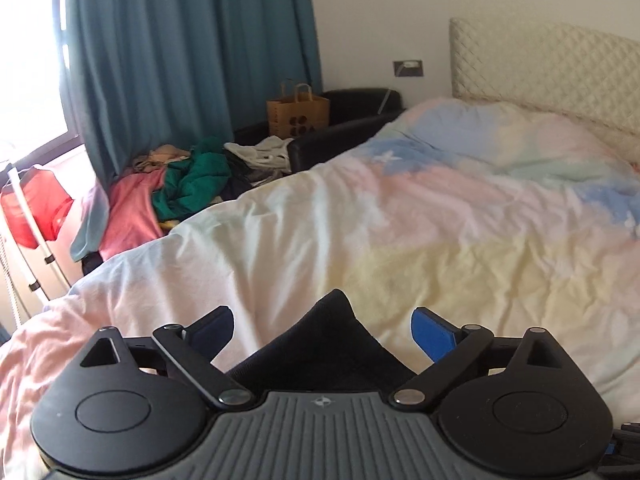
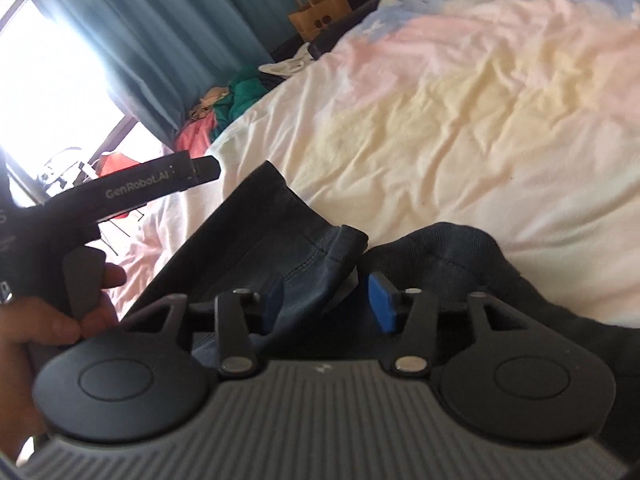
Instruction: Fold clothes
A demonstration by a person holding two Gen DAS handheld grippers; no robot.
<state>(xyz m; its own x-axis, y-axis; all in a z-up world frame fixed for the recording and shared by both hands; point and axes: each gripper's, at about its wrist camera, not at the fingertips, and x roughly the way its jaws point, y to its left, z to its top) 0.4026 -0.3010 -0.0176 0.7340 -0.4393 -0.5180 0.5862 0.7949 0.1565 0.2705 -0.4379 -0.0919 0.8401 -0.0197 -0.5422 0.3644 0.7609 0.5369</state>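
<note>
A dark denim garment (image 2: 256, 232) with stitched hems lies crumpled on the pastel duvet (image 2: 460, 120). One hemmed fold of it sits between the blue pads of my right gripper (image 2: 326, 300). The jaws stand apart and do not press the cloth. In the left wrist view a pointed corner of the same dark garment (image 1: 320, 352) rises between the fingers of my left gripper (image 1: 322, 316). Those jaws are wide open and neither pad touches the cloth. The left gripper's black body (image 2: 152, 184) also shows in the right wrist view, held by a hand (image 2: 48, 328).
The duvet (image 1: 440, 220) covers the whole bed, up to a quilted cream headboard (image 1: 540, 64). Beyond the bed's left edge lies a pile of clothes (image 1: 180, 188), with a brown paper bag (image 1: 298, 114) on a black seat (image 1: 360, 120). Teal curtains (image 1: 180, 60) hang at the window.
</note>
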